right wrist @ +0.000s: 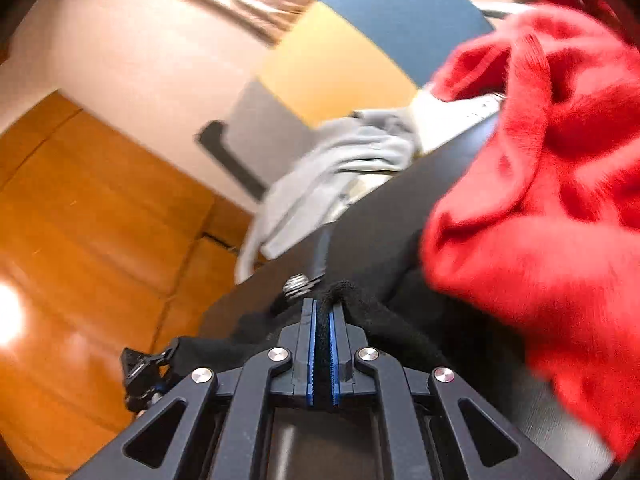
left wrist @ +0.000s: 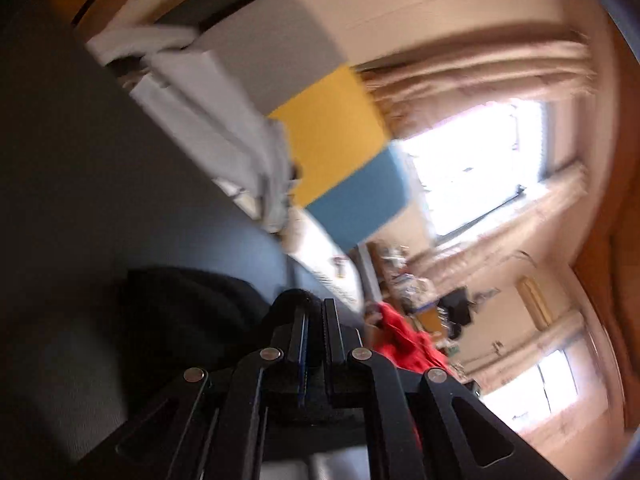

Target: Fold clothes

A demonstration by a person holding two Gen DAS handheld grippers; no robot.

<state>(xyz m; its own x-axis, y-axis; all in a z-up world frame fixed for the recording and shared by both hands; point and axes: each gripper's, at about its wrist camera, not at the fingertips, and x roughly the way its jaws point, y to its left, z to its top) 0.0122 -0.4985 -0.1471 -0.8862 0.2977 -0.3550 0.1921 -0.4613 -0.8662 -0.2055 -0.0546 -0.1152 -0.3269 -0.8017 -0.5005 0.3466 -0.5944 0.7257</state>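
A dark table [right wrist: 384, 216] is seen tilted in both wrist views, with much of the left wrist view filled by its shadowed surface. A red garment [right wrist: 540, 200] is bunched on the table at the right of the right wrist view; in the left wrist view it is seen farther off, past the gripper. A pale grey garment [right wrist: 332, 168] is draped over the table's far edge, and behind it stands a panel in grey, yellow and blue sections [right wrist: 340, 68]. A wooden floor [right wrist: 92, 220] is visible below the table edge in the right wrist view.

The black garment [right wrist: 400, 328] — the item in hand — is lifted off the table and stretched between the two grippers. The right gripper [right wrist: 322, 312] is pressed together on a fold of it, which is bunched above the blue-padded fingertips. The left gripper [left wrist: 314, 312] is likewise closed, and black cloth [left wrist: 192, 304] is mounded at its tips — the pinch itself is probably on that cloth, though shadow and blur obscure the contact.
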